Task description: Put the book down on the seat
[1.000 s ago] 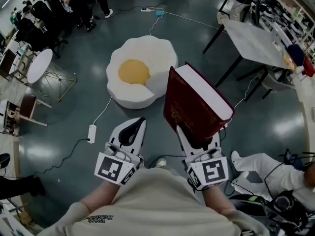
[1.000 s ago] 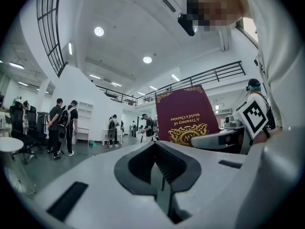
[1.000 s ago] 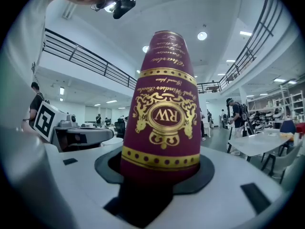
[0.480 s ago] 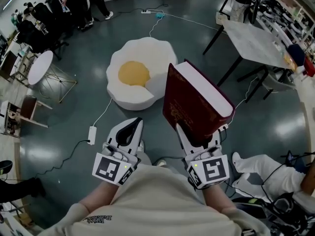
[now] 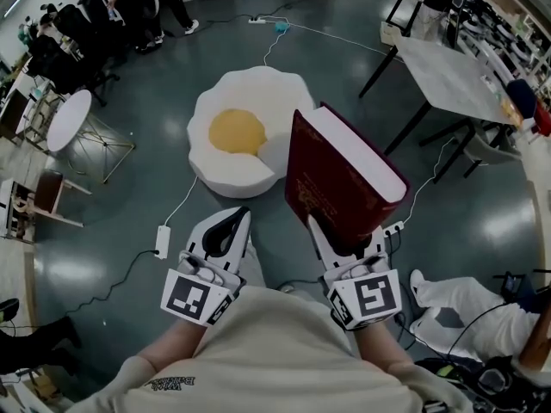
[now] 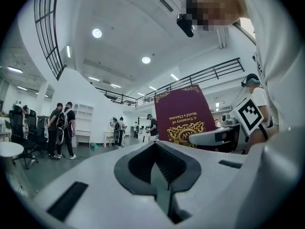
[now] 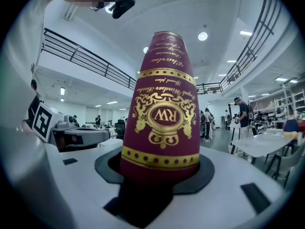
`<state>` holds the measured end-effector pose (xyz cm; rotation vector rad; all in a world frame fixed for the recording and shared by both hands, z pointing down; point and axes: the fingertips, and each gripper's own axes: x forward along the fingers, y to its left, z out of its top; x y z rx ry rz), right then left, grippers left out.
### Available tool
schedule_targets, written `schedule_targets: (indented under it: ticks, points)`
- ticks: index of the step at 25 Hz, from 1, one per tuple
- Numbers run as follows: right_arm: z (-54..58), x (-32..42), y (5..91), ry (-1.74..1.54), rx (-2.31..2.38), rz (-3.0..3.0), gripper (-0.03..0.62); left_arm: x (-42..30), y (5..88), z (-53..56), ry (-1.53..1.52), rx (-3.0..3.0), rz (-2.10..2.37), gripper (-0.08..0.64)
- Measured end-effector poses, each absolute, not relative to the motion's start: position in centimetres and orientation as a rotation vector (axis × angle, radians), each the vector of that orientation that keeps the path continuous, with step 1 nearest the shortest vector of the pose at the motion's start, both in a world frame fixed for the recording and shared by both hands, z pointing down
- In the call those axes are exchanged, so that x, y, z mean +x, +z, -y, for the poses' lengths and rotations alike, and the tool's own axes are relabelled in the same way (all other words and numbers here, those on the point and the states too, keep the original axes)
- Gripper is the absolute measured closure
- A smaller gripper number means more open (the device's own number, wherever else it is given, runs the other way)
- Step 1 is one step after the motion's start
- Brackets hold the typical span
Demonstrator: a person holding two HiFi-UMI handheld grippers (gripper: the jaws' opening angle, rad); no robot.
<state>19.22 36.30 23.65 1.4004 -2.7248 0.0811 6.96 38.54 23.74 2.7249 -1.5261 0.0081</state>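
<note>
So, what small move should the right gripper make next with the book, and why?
Probably carry the book forward and leftward, toward the egg-shaped seat. The right gripper is shut on the book's lower end and holds it upright in the air, while the seat lies on the floor ahead, mostly to the book's left, with nothing on it.

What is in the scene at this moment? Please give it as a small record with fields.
seat: white egg-shaped cushion, yellow centre, on the floor, nothing on it
book: dark red hardcover, held upright, not on the seat
right gripper: shut on the book's lower end
left gripper: shut, empty
task state: book not yet put down
</note>
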Motion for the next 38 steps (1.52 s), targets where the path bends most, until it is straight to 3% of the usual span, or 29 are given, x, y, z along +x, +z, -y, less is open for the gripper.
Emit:
schedule_targets:
  ticks: [22,38]
  points:
    - [-18.7,11.3,29.0,0.179,1.408,2.584,0.365,-2.3,27.4,-19.6,0.023,2.674,1.475,0.555]
    - [-5.0,1.9,25.7,0.223,1.430,2.599,0.365,-10.6,25.4,-5.4,-0.016,2.722,1.403,0.555]
